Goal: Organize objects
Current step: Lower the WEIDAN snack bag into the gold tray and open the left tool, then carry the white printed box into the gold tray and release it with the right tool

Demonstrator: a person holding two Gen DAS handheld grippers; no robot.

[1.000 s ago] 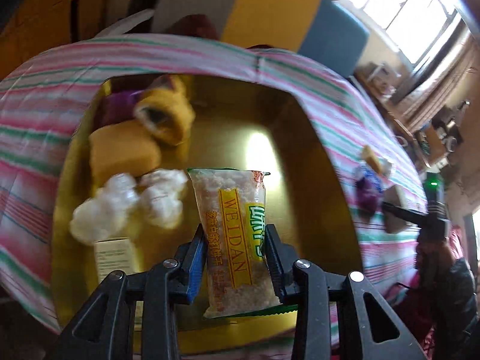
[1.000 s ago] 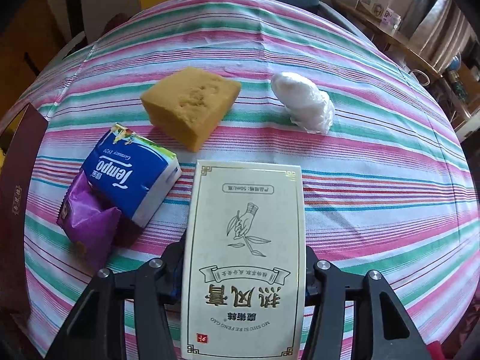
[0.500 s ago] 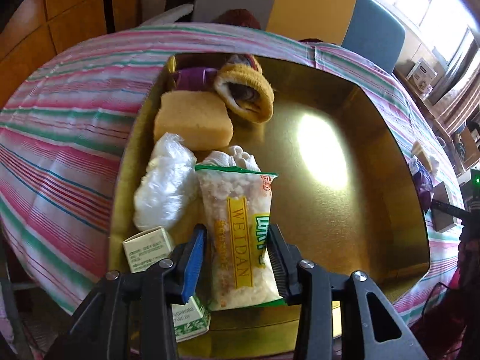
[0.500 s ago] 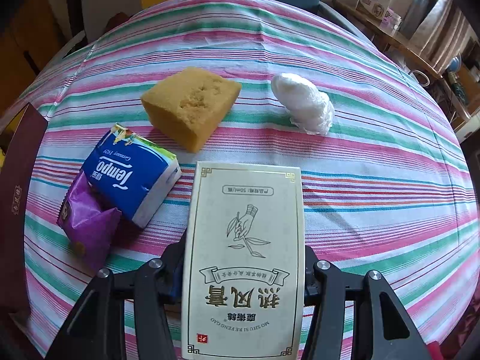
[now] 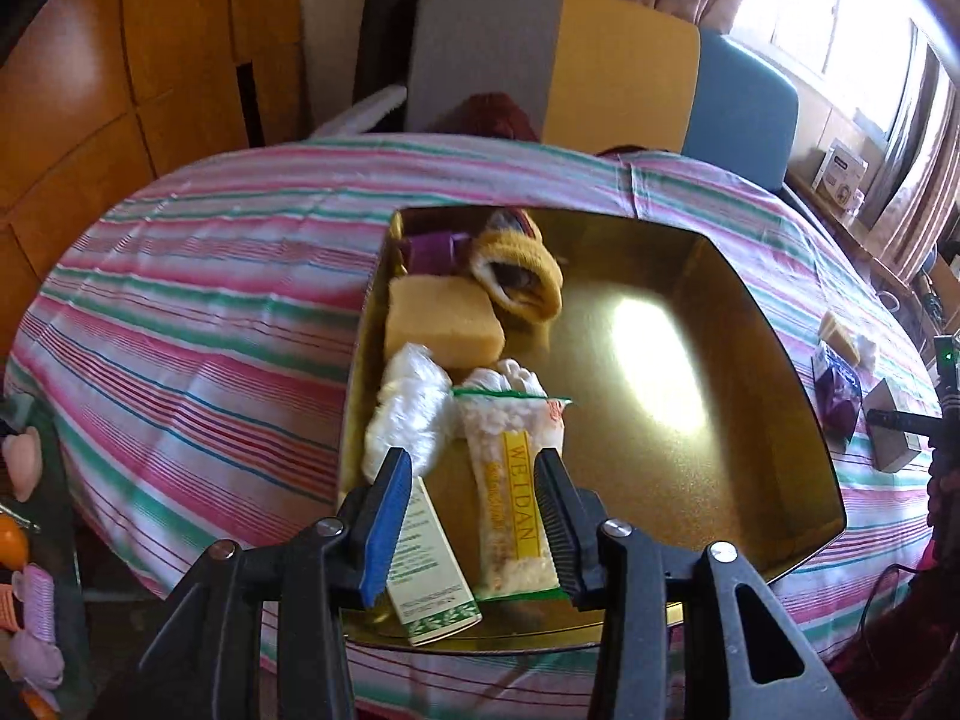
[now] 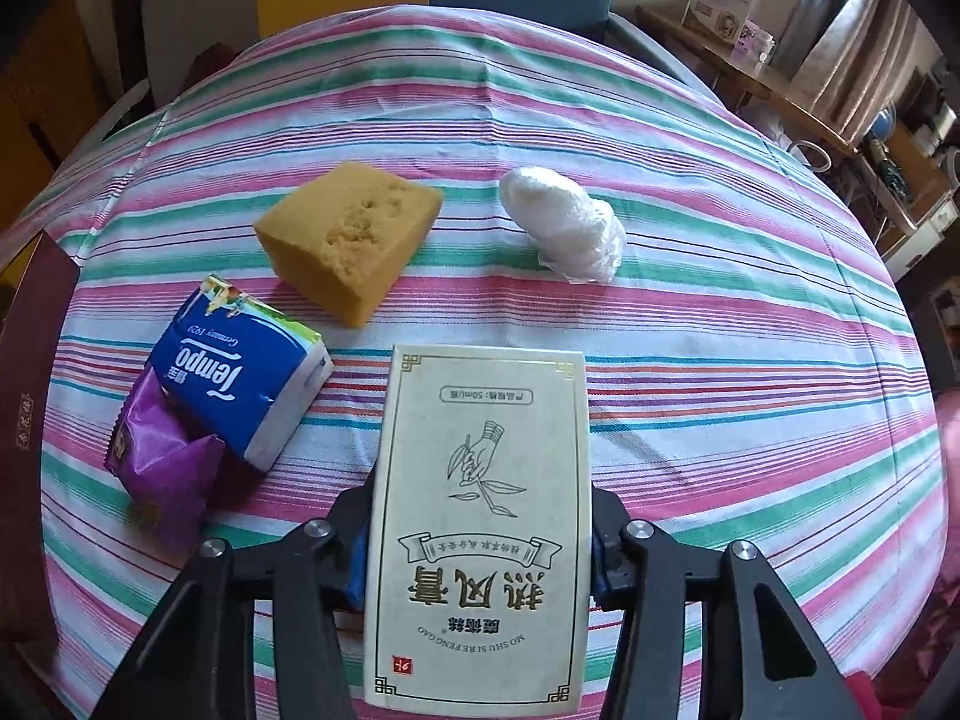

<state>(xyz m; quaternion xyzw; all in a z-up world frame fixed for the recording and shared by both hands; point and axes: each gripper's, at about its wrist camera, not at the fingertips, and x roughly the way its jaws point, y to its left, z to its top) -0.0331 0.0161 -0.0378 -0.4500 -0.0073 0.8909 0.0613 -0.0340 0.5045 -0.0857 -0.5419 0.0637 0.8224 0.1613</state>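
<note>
Snack packet (image 5: 516, 504) got released since a sec ago: left gripper (image 5: 474, 516) jaws opening, pkt lay low-centre in gold tray (image 5: 774, 324). Right gripper (image 6: 480, 546) closing on cream box (image 6: 480, 528), prob next.

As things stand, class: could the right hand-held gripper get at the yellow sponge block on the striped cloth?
Probably not yet: the right hand-held gripper is closing on a cream printed box. Otherwise the path to the yellow sponge block looks clear.
</note>
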